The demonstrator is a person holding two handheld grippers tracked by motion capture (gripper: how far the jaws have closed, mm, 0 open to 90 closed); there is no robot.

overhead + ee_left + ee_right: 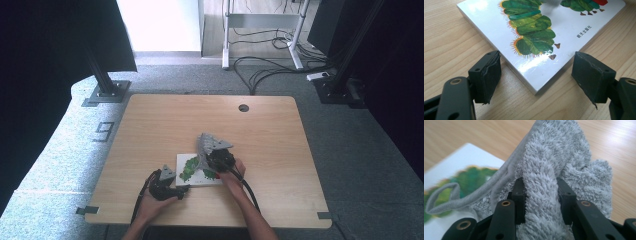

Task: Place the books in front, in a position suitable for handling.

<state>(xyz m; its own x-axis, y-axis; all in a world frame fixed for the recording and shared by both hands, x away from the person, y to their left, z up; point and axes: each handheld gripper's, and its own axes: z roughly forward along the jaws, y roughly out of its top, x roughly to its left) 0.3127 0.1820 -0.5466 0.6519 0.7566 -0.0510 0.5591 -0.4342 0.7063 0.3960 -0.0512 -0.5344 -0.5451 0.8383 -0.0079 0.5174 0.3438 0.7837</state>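
From above, a white picture book (pixel 197 170) lies near the front of the wooden bench (pixel 150 130). The left claw (pixel 536 72), spread wide, straddles the book's near corner without touching. The right claw (pixel 541 195) clamps a grey towel (pixel 559 157) above the cover (wiping seemingly barely begun).

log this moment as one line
right gripper shut on cloth over book | left gripper open at book corner | table

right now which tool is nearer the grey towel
Right. The right tool is shut on the grey towel over the book; the left tool sits open at the book's near corner.
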